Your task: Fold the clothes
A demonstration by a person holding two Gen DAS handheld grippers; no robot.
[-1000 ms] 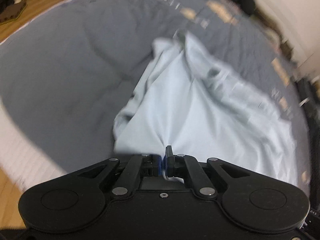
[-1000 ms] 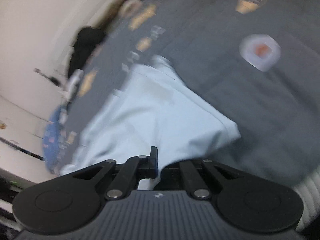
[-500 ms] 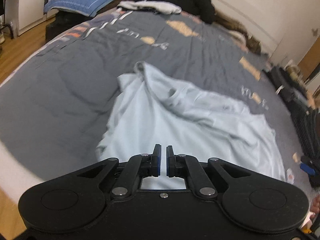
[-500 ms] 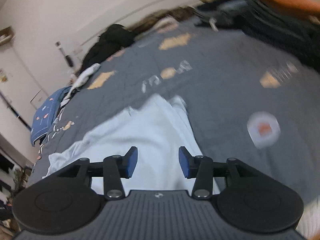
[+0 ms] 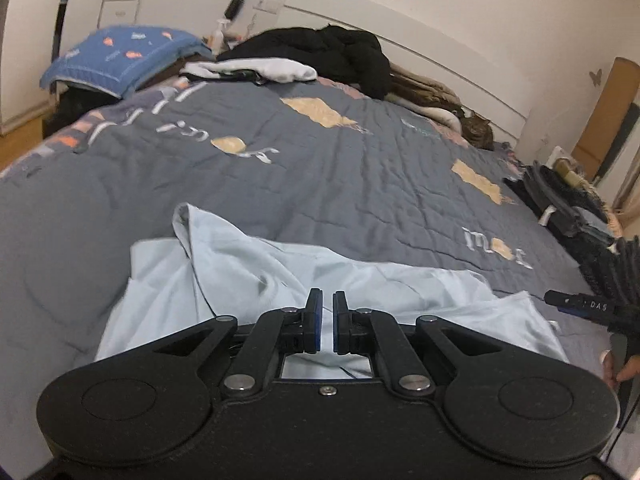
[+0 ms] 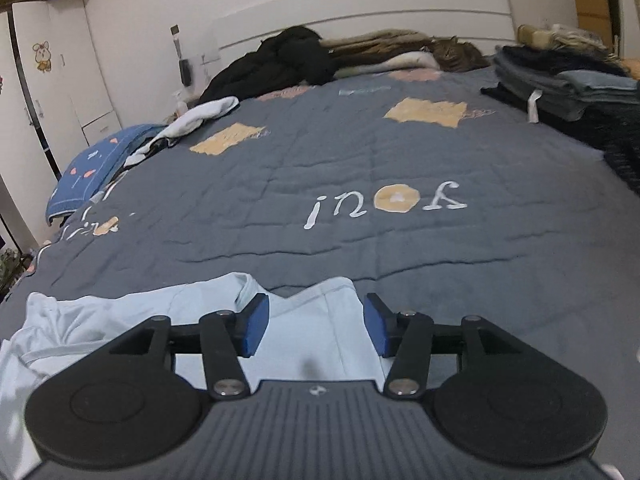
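A pale blue shirt [image 5: 400, 280] lies crumpled on the grey quilt [image 5: 320, 184], near the bed's front edge. My left gripper [image 5: 327, 308] hovers over its middle. Its blue pads stand only a narrow slit apart, with nothing between them. In the right wrist view the same shirt [image 6: 320, 340] shows one edge and a folded corner below my right gripper [image 6: 316, 320]. That gripper is wide open and above the cloth, holding nothing. The near part of the shirt is hidden under both gripper bodies.
Black clothes [image 5: 340, 52] and a white garment [image 5: 280, 70] are heaped at the headboard, beside a blue pillow [image 5: 120, 56]. Folded dark clothes [image 6: 568, 80] are stacked at the right side of the bed. A person's hand [image 5: 624, 368] shows at the right edge.
Both grippers were shut on the shirt a second ago. They have let it go, it now lies on the quilt, and both have tilted up toward the headboard. The right one opened wide.
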